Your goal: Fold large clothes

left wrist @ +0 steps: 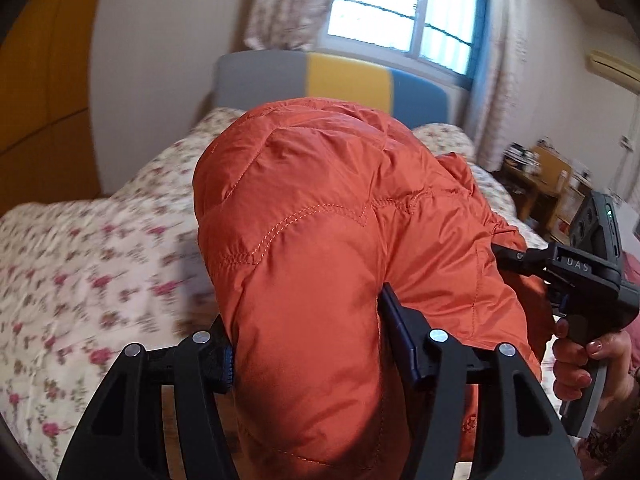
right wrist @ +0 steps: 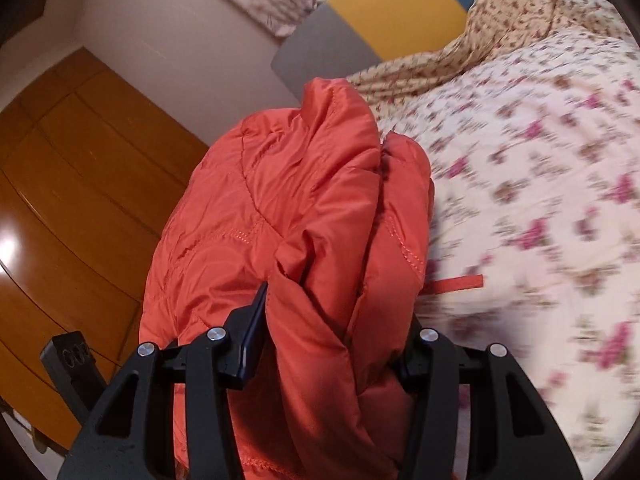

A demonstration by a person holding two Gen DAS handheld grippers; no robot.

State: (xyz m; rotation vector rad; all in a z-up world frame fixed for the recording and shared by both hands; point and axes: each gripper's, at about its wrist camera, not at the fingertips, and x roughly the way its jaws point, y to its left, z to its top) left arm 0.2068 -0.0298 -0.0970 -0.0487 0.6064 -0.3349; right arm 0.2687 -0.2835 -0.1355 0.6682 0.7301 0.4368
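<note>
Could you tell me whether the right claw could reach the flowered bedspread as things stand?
Probably not freely: the right claw is shut on a thick bundle of the orange jacket, which fills it and hangs before the flowered bedspread.

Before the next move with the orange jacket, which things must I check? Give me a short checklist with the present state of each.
1. Left claw shut on the orange jacket: ok.
2. Right claw shut on the jacket: ok.
3. Jacket held above the floral bedspread: ok.
4. Layers aligned in the right claw: not ok, bunched.
5. Loose orange strap tucked in: not ok.
6. Zipper closed: cannot tell.
</note>
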